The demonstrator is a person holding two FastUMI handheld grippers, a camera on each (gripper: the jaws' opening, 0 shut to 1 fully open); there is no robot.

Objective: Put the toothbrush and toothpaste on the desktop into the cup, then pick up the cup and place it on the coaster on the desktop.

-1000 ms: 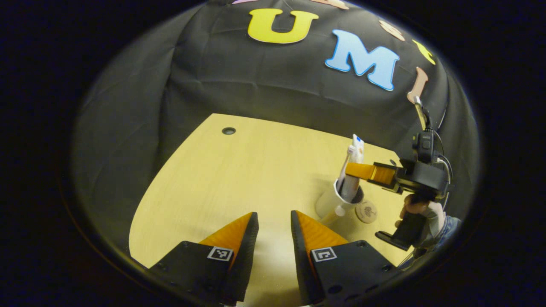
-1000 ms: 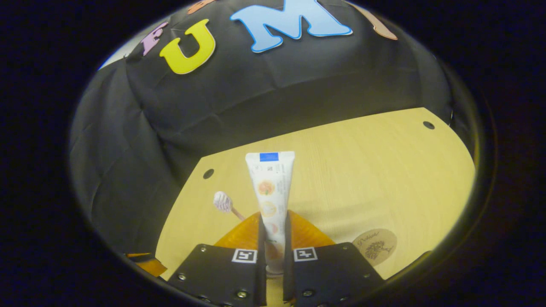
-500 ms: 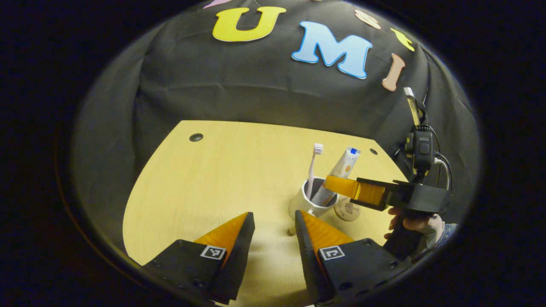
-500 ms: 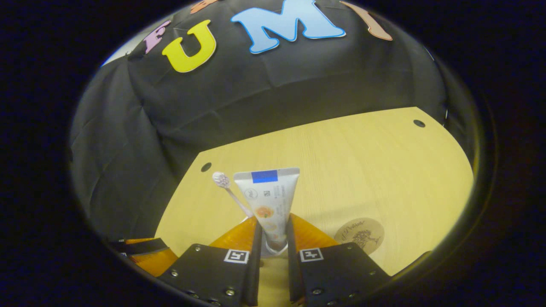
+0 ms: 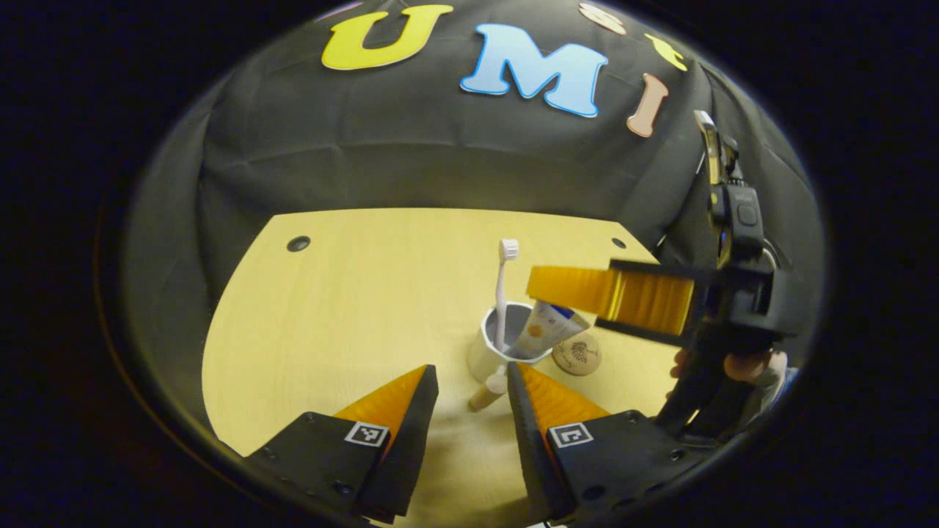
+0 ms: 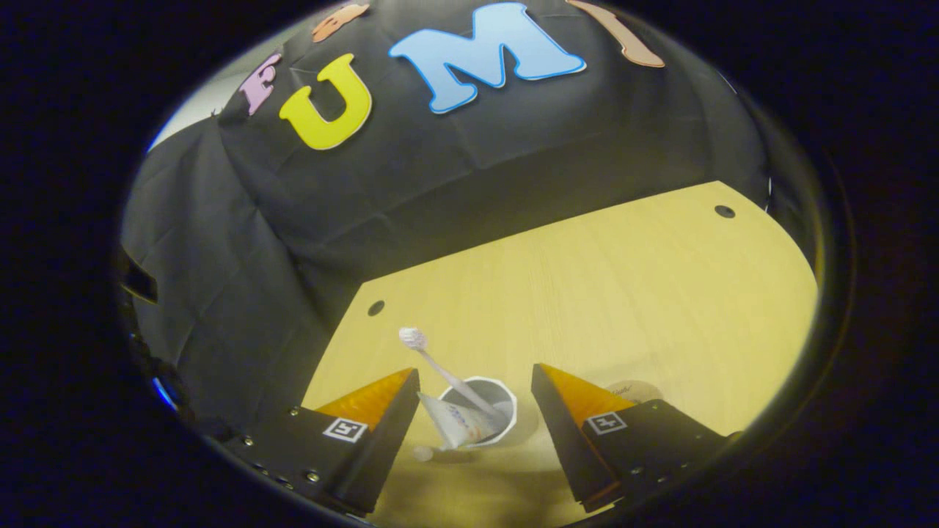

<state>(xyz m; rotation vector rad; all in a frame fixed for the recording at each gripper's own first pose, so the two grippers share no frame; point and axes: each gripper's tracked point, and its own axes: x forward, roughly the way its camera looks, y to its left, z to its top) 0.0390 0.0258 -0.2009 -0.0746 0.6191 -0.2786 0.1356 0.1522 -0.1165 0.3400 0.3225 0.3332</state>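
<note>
We see both the left gripper (image 5: pixel 469 381) and right gripper (image 6: pixel 473 385) wide open and holding nothing, with the toothbrush (image 5: pixel 502 293) and toothpaste (image 5: pixel 541 331) in the cup (image 5: pixel 488 352).

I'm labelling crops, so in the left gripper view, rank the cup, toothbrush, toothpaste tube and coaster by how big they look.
Largest to smallest as they appear:
1. Cup
2. Toothbrush, long but thin, so close to the cup
3. Toothpaste tube, its top hidden by the right hand-held gripper
4. Coaster

No wording could be read. The toothpaste (image 5: pixel 543 334) print and the coaster (image 5: pixel 577 354) script were too small; square coded markers (image 5: pixel 366 433) sat on the near gripper bodies.
</note>
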